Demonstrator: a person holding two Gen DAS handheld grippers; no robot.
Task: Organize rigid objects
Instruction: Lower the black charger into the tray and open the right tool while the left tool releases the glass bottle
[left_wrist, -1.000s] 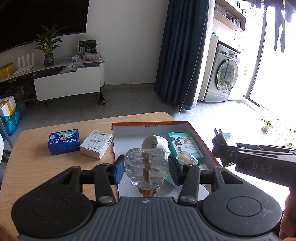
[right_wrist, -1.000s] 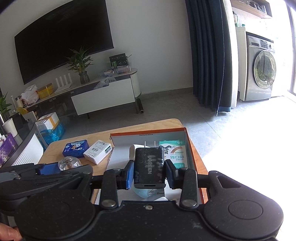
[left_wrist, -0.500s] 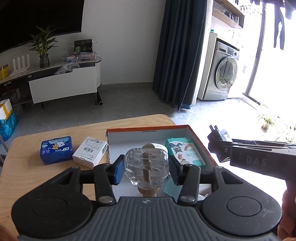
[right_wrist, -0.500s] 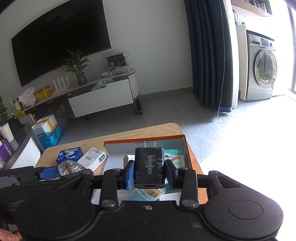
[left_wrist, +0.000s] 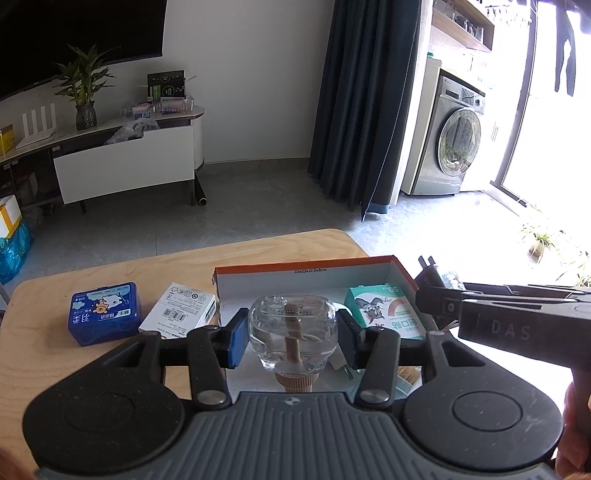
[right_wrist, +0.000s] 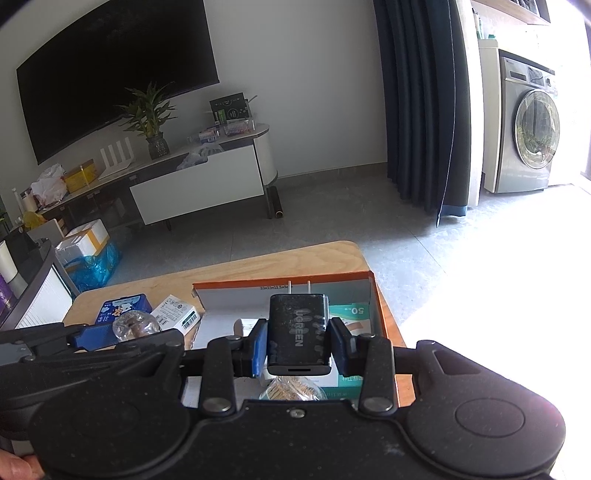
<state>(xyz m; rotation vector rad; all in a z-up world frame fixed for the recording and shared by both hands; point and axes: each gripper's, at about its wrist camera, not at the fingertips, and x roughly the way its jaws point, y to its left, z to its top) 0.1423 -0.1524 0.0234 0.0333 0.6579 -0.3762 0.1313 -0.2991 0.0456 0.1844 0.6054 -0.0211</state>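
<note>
The black charger (right_wrist: 297, 334) reads "UGREEN" down its face. The other hand-held gripper (left_wrist: 509, 325), seen from the left wrist, bears "DAS". The box (left_wrist: 306, 275) has "33x23x12.5x5cm" printed on its inner far wall. The green pack (left_wrist: 388, 310) inside shows "50"; its Chinese characters are too small to read.

White walls, grey tiled floor (left_wrist: 258, 199), dark curtain (left_wrist: 365, 103) (half drawn), washing machine (left_wrist: 450, 144) beside bright glass doors.

Clear bottle (left_wrist: 291, 338) between left gripper (left_wrist: 291, 341) pads
</note>
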